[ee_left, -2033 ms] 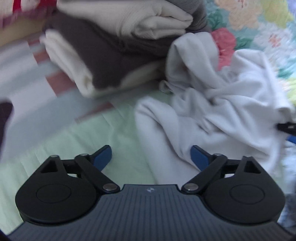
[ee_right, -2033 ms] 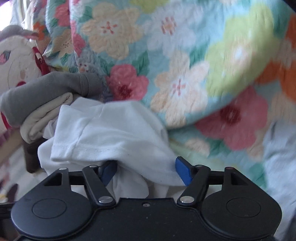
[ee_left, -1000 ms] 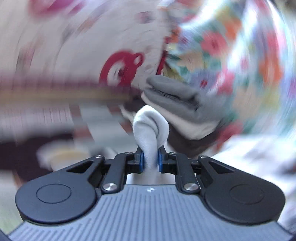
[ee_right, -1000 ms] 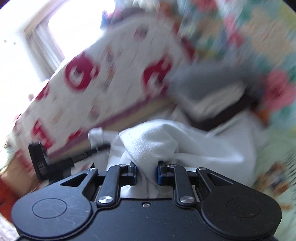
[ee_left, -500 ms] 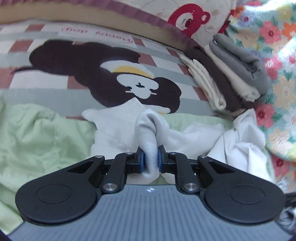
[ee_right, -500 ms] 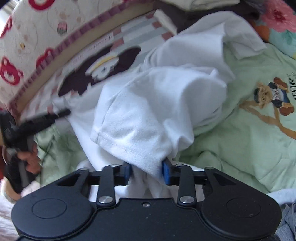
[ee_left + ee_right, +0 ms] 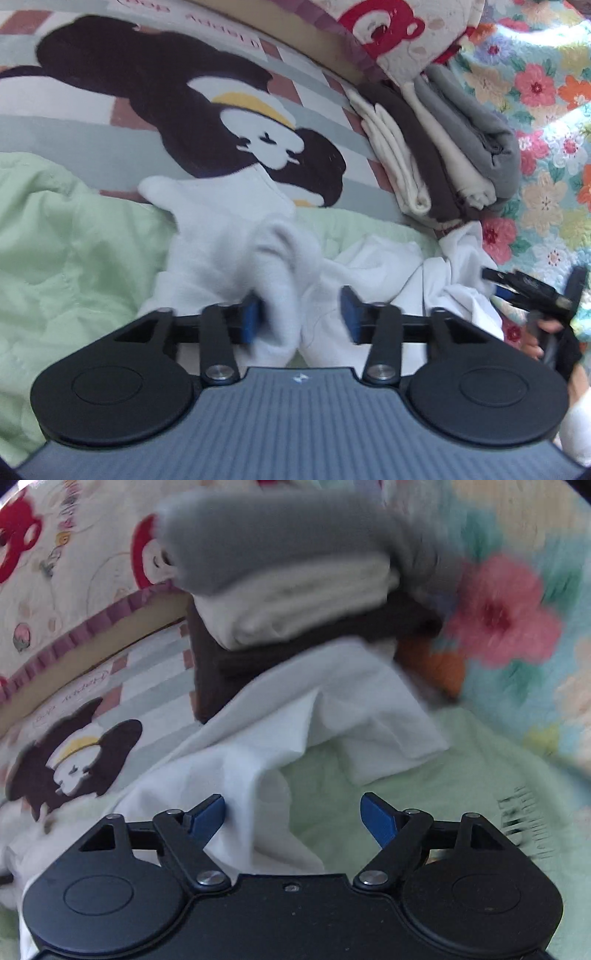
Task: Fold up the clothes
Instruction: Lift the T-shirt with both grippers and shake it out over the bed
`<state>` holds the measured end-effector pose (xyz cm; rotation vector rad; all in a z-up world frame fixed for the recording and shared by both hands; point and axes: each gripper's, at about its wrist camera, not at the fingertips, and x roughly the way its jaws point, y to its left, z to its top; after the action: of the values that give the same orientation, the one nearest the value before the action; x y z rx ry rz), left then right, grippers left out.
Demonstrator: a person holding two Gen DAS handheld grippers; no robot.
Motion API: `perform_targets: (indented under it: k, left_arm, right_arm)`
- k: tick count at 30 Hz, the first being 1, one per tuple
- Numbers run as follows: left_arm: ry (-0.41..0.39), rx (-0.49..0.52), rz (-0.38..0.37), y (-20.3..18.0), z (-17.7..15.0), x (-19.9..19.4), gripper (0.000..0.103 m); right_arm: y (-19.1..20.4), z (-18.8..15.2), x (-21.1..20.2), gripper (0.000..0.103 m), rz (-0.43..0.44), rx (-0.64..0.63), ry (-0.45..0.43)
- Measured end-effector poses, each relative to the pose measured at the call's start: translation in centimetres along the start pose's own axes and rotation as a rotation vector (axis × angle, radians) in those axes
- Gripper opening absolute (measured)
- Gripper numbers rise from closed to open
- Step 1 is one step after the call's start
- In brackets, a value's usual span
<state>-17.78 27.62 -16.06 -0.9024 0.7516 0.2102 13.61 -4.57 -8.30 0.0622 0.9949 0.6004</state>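
Bedding in pale green [image 7: 74, 258] and a cartoon-print sheet [image 7: 166, 92] covers the bed, a folded stack [image 7: 443, 147] beside a floral quilt [image 7: 546, 110]. Both tongs angle downward, jaws opening: left tongs [image 7: 301, 314] around a loose fold of the white garment [image 7: 229, 236], right tongs [image 7: 293, 814] over its crumpled edge.

The white garment [image 7: 221, 229] is soft matt cloth, lightly fuzzy where it bunches and smoother and thinner where it lies creased in the right wrist view. The green sheet [image 7: 74, 251] beneath is matt quilted fabric with puckered stitching. The folded stack [image 7: 454, 155] is matt knit cloth in grey, cream and brown. The floral quilt [image 7: 546, 122] looks like printed, stitched cotton. The left gripper [image 7: 301, 312] has a matt black plastic body with a ribbed grey panel, shiny metal rivets and smooth blue pads [image 7: 349, 310]; the right gripper [image 7: 293, 814] is smooth black plastic, faintly scuffed.
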Motion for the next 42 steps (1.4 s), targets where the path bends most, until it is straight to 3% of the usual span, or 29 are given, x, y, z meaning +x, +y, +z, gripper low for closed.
perform_targets:
  k: [1, 3, 4, 5, 6, 8, 11, 13, 19, 24, 28, 32, 33, 34, 35, 36, 37, 38, 41, 42]
  left_arm:
    - [0.026, -0.009, -0.004, 0.0, 0.3, 0.7, 0.072]
    - [0.052, -0.031, 0.004, -0.3, 1.0, 2.0, 0.074]
    - [0.052, -0.027, 0.015, -0.5, 1.3, 2.5, 0.064]
    - [0.041, 0.007, 0.040, -1.0, 1.5, 2.7, 0.050]
    - [0.028, 0.060, 0.082, -1.6, 1.5, 2.8, 0.012]
    - [-0.017, 0.156, 0.146, -2.6, 1.3, 2.4, 0.013]
    - [-0.109, 0.214, 0.208, -3.6, 1.5, -0.3, 0.012]
    - [-0.161, 0.220, 0.276, -3.9, 2.5, -2.7, 0.012]
    - [-0.386, 0.185, 0.344, -3.2, 5.4, -13.1, 0.012]
    - [-0.520, 0.231, 0.481, -2.4, 8.0, -22.0, 0.012]
    - [-0.601, 0.244, 0.581, -0.5, 11.2, -26.5, 0.012]
    - [-0.773, 0.295, 0.684, -0.6, 15.1, -31.7, 0.013]
    - [-0.816, 0.298, 0.694, -0.8, 16.3, -32.7, 0.013]
    - [-0.834, 0.294, 0.697, -0.5, 17.6, -33.1, 0.016]
    - [-0.820, 0.281, 0.691, 0.2, 18.9, -32.6, 0.018]
    - [-0.805, 0.268, 0.685, 1.0, 20.3, -32.1, 0.037]
    - [-0.790, 0.255, 0.680, 1.8, 21.7, -31.6, 0.076]
    - [-0.756, 0.227, 0.672, 2.9, 22.1, -30.5, 0.087]
    - [-0.575, 0.084, 0.637, 8.1, 19.8, -25.0, 0.084]
    - [-0.527, 0.041, 0.617, 9.7, 18.6, -23.3, 0.084]
  right_arm:
    - [-0.8, 0.1, 0.7, 0.081, 0.053, 0.048, 0.014]
    - [-1.0, -0.7, 1.6, 0.064, 0.189, 0.112, 0.031]
    - [-0.9, -1.1, 2.0, 0.042, 0.244, 0.133, 0.037]
    - [0.1, -1.8, 1.8, 0.023, 0.225, 0.092, 0.031]
    - [1.0, -2.4, 1.6, 0.022, 0.207, 0.050, 0.023]
    - [3.1, -3.5, 0.0, 0.018, 0.196, -0.013, -0.019]
    - [6.1, -3.4, -3.1, 0.016, 0.216, -0.112, -0.088]
    - [8.6, -2.8, -5.4, 0.016, 0.225, -0.230, -0.147]
    - [15.1, 1.2, -9.9, 0.015, 0.288, -0.426, -0.296]
    - [21.0, 5.4, -9.8, 0.014, 0.308, -0.576, -0.344]
    - [25.9, 9.3, -9.5, 0.010, 0.311, -0.637, -0.453]
    - [30.4, 13.8, -9.5, 0.010, 0.342, -0.609, -0.622]
    - [31.5, 14.9, -9.3, 0.011, 0.346, -0.588, -0.677]
    - [32.7, 15.5, -8.5, 0.030, 0.332, -0.588, -0.741]
    - [34.0, 15.8, -7.1, 0.063, 0.312, -0.604, -0.780]
    - [35.1, 15.8, -5.0, 0.073, 0.271, -0.660, -0.739]
    - [36.3, 15.8, -2.9, 0.068, 0.230, -0.714, -0.697]
    - [37.2, 15.5, -0.9, 0.067, 0.190, -0.759, -0.653]
    - [37.1, 11.5, 5.1, 0.066, 0.098, -0.737, -0.497]
    - [36.5, 9.6, 6.3, 0.065, 0.141, -0.729, -0.420]
